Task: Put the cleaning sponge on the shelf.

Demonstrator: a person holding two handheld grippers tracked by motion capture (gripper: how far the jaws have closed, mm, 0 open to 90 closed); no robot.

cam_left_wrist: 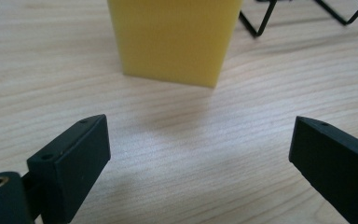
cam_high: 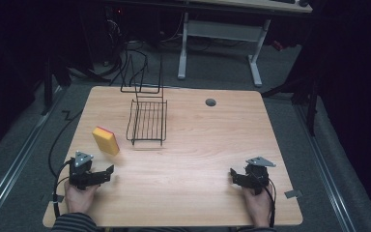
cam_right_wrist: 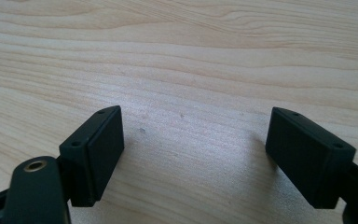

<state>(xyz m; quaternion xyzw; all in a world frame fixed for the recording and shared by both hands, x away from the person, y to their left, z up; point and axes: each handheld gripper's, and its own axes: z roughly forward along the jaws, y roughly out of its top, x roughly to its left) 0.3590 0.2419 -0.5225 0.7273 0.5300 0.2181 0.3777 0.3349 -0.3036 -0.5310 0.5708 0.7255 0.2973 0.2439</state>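
- Left gripper (cam_high: 107, 170) sits low at the near-left of the worktop (cam_high: 198, 145), fingers (cam_left_wrist: 72, 161) spread wide, nothing between them.
- Yellow sponge (cam_high: 106, 140) stands on the worktop just ahead of it, left of the black wire rack (cam_high: 147, 122), apart from it.
- In the left gripper view the sponge (cam_left_wrist: 175, 39) is dead ahead but slightly left of centre; nudge left before you advance.
- Go in straight and low, so both fingers pass its sides, then squeeze gently; it looks soft and likely deforms.
- Mind the rack wires on the right.
- Right gripper (cam_high: 233, 174) rests near-right, fingers (cam_right_wrist: 93, 149) open and empty; park it there.
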